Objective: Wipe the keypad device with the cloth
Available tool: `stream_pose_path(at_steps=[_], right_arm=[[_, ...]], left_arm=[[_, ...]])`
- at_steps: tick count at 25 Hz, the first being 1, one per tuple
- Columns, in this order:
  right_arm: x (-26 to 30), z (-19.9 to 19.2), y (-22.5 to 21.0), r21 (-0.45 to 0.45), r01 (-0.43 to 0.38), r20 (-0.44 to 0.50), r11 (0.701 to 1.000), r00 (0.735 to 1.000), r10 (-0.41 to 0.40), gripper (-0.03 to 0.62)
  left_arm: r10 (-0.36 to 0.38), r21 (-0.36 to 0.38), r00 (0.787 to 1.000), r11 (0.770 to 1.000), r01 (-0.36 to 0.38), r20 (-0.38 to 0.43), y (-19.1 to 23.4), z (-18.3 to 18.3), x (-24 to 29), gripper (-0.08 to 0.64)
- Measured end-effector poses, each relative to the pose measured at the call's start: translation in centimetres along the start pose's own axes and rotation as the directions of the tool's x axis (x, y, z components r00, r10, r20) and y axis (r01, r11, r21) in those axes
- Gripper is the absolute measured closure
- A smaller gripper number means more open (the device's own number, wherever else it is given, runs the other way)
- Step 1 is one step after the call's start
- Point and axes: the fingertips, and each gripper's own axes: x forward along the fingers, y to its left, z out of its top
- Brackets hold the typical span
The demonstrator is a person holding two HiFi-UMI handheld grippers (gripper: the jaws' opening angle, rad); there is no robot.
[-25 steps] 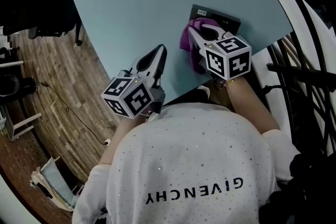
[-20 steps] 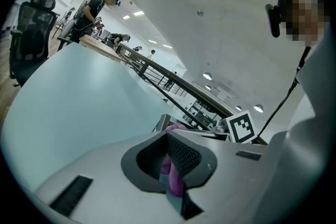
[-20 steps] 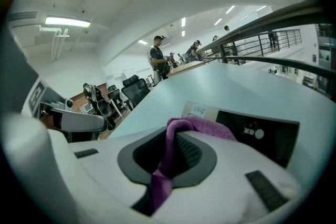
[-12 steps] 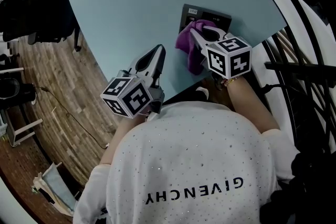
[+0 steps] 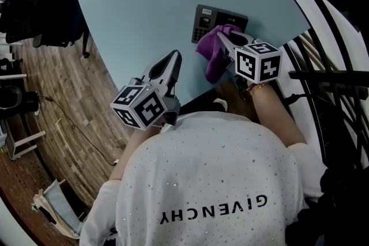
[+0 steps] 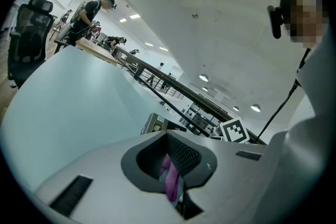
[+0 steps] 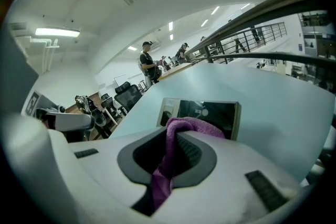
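Observation:
The keypad device (image 5: 209,19) is a dark flat panel lying on the pale blue table (image 5: 144,3), with its keys showing at its left end. My right gripper (image 5: 226,38) is shut on a purple cloth (image 5: 213,56), which lies over the device's right part and hangs toward the table's near edge. In the right gripper view the cloth (image 7: 167,165) is pinched between the jaws, with the device (image 7: 210,113) just ahead. My left gripper (image 5: 172,59) hovers over the table's near edge, left of the device, shut and holding nothing. The device (image 6: 155,124) shows small in the left gripper view.
The table's curved edge runs down the left, beyond it a wooden floor (image 5: 52,95) and a black office chair (image 5: 40,14). Dark railings (image 5: 328,75) stand close on the right. People (image 7: 148,66) stand at far desks.
The right gripper has slid the cloth rightward across the device, and the keypad end at its left has come into sight. The left gripper has stayed put.

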Motion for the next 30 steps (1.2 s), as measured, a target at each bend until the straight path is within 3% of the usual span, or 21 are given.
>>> stream_pose_path(at_steps=[21, 30], right_arm=[[-5.2, -2.5, -4.0, 0.108, 0.062, 0.021, 0.992, 0.998, -0.065, 0.566], [-6.4, -2.2, -3.8, 0.124, 0.069, 0.057, 0.99, 0.995, -0.077, 0.566]], left_arm=[[-0.042, 0.018, 0.999, 0.999, 0.043, -0.017, -5.3, -2.6, 0.8, 0.558], [-0.035, 0.023, 0.999, 0.999, 0.036, -0.014, -5.2, -3.1, 0.3, 0.558]])
